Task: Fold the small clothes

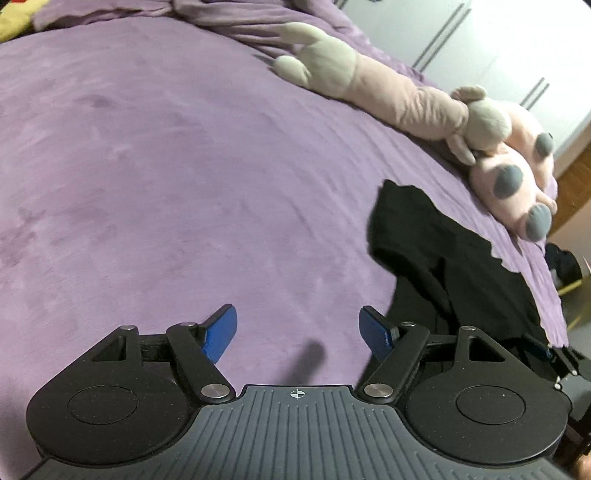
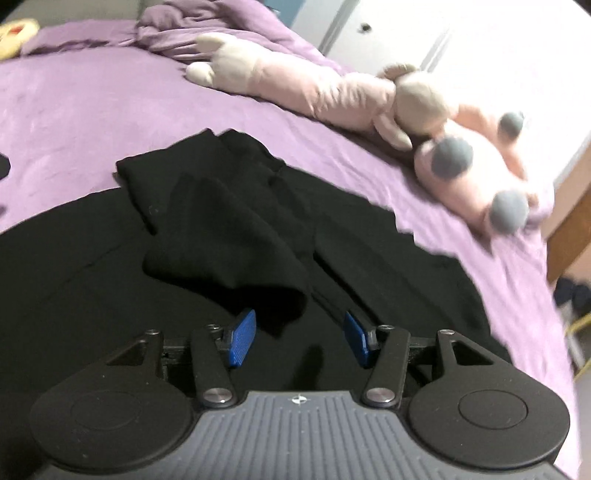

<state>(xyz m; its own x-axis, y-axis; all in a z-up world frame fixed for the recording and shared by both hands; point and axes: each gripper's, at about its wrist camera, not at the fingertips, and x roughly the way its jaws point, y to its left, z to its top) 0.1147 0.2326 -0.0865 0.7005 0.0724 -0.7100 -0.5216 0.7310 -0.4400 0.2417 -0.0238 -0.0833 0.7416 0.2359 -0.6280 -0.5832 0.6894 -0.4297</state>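
A black garment (image 2: 240, 229) lies crumpled on the purple bedspread (image 2: 74, 103), with a folded-over flap in its middle. My right gripper (image 2: 299, 332) hovers low over it, blue pads apart, and nothing is pinched between them. In the left wrist view the same black garment (image 1: 443, 266) lies to the right, its edge close to the right fingertip (image 1: 373, 328). My left gripper (image 1: 297, 328) stands open wide over bare purple bedspread (image 1: 166, 166) and holds nothing.
A long pink and beige plush toy (image 1: 406, 96) (image 2: 332, 88) lies along the far right side of the bed. A bunched purple blanket (image 2: 177, 29) sits at the back. White wardrobe doors (image 1: 498, 48) stand beyond the bed's right edge. Something yellow (image 1: 11, 22) lies at the far left.
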